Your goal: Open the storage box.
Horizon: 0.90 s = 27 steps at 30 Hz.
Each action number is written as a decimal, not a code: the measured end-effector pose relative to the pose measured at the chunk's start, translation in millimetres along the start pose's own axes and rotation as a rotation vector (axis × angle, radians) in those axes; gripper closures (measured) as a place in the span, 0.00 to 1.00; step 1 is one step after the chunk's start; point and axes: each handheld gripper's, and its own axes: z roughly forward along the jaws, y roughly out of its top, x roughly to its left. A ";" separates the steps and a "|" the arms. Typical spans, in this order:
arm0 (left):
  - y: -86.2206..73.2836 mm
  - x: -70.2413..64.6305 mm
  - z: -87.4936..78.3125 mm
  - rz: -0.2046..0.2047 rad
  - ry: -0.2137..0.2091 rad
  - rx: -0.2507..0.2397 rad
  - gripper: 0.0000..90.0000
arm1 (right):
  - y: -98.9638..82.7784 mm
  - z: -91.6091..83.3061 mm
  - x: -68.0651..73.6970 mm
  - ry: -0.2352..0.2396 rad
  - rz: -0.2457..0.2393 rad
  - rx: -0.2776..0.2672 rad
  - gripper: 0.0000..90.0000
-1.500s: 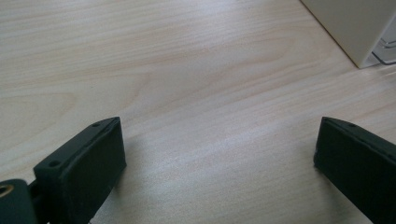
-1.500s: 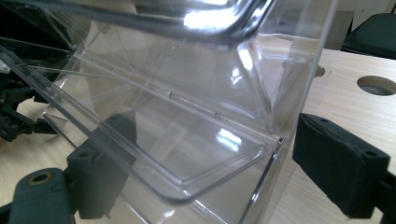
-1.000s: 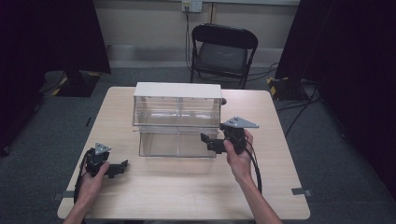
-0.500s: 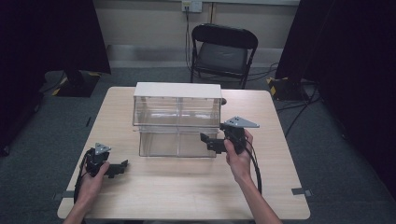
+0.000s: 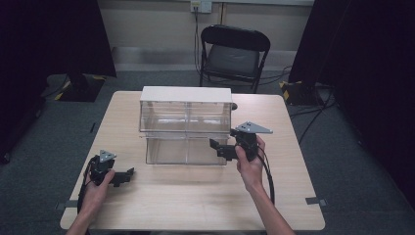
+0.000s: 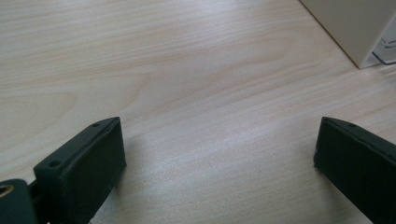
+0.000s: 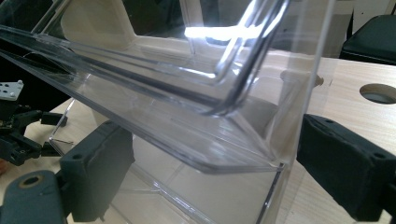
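A clear plastic drawer cabinet (image 5: 185, 117) with a white top stands mid-table. Its lower drawer (image 5: 186, 149) sticks out toward the front. My right gripper (image 5: 218, 148) is at that drawer's right front corner, held by a hand. In the right gripper view it (image 7: 210, 172) is open, one jaw on each side of the clear drawer wall (image 7: 261, 154), not closed on it. My left gripper (image 5: 128, 175) rests low over the table's left front, away from the cabinet. In the left gripper view it (image 6: 219, 158) is open over bare wood, with the cabinet's white corner (image 6: 355, 28) ahead at the right.
The wooden table (image 5: 195, 200) has free surface in front of and beside the cabinet. A round hole (image 7: 377, 92) is in the tabletop near the cabinet's far right side. A black folding chair (image 5: 234, 54) stands behind the table. Cables trail from both grippers.
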 end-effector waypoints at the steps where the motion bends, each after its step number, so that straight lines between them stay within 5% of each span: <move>1: 0.0 0.0 0.0 0.000 0.000 0.000 0.02 | 0.0 -0.1 0.8 -0.003 -0.001 0.003 0.12; 27: 0.0 -0.1 0.0 -0.003 -0.001 -0.001 0.02 | 0.4 -1.6 1.8 -0.009 -0.009 -0.005 0.12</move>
